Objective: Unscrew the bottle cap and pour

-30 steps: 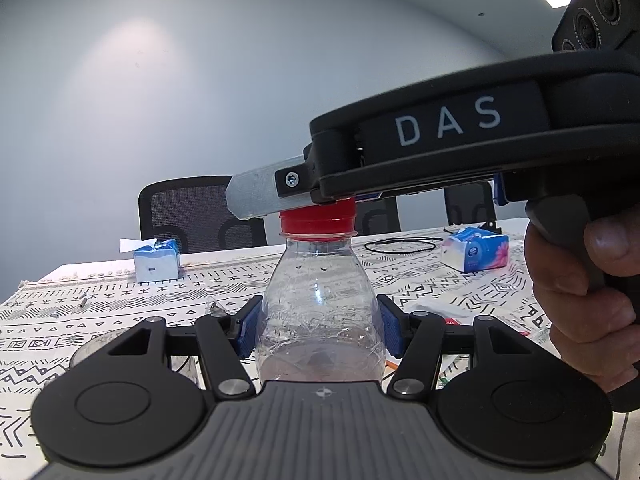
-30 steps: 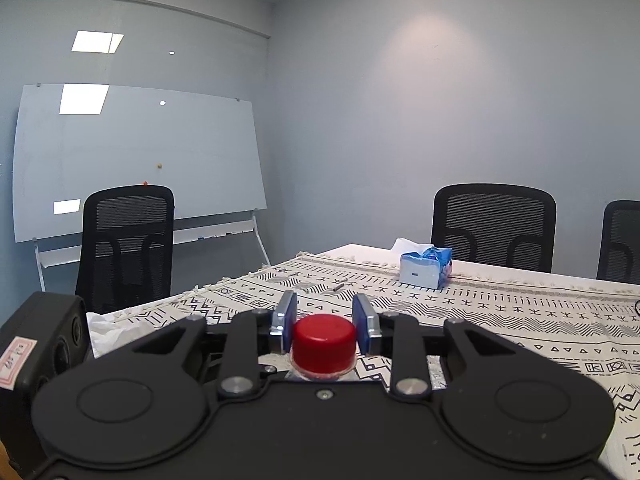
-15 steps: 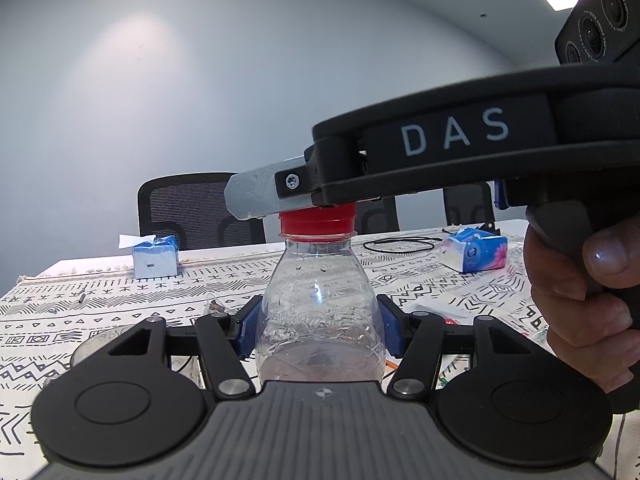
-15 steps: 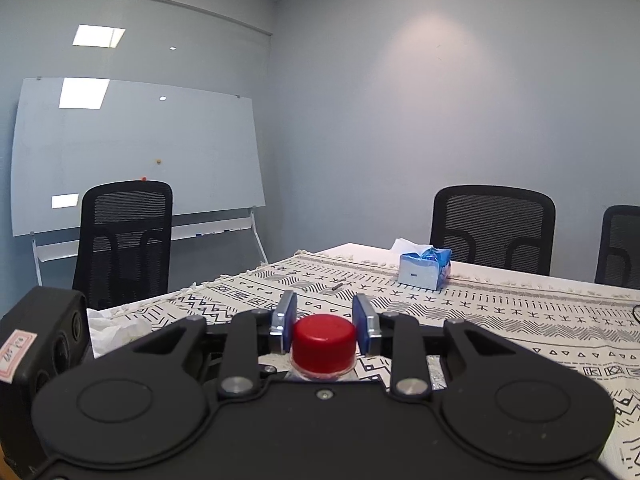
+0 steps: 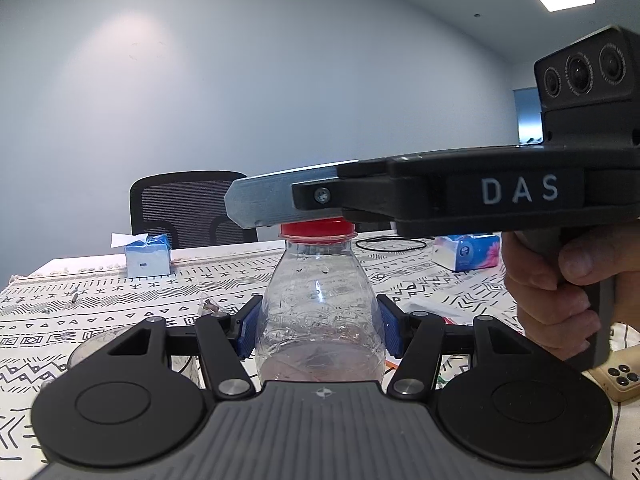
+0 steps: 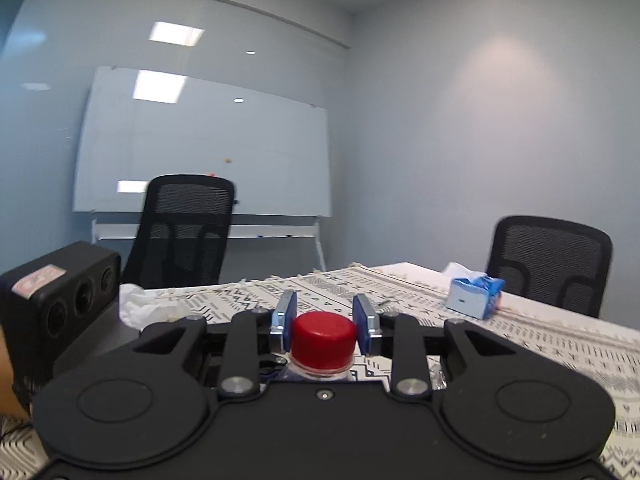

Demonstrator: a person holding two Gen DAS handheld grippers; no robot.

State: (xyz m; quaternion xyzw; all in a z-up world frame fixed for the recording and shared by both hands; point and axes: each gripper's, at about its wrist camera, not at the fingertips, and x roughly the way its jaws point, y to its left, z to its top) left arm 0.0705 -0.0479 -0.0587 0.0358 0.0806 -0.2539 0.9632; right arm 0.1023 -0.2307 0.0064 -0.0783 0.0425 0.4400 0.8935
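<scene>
Pale blue walls are closing round a table [image 5: 400, 276] under a black-and-white patterned cloth. Left wrist view: the far edge is running past a blue tissue box [image 5: 147, 255] and a black chair [image 5: 188, 208], with open cloth lying to the left. The left gripper [image 5: 318, 330] is pinching the clear bottle [image 5: 320, 312] at its body, blue pads pressed to both sides; the bottle is standing upright at centre. The right gripper [image 5: 276, 204] is reaching in level from the right over the red cap [image 5: 318, 229], a hand [image 5: 560, 292] wrapping its grip. A phone [image 5: 618, 380] is lying at the right edge.

Right wrist view: the right gripper [image 6: 325, 322] is clamping the cap [image 6: 324, 340], pads tight on either side. Beyond it the cloth is stretching to the table's far corner, a whiteboard [image 6: 200, 148] is leaning at the left wall, and crumpled tissue [image 6: 140, 304] is sitting near the left edge.
</scene>
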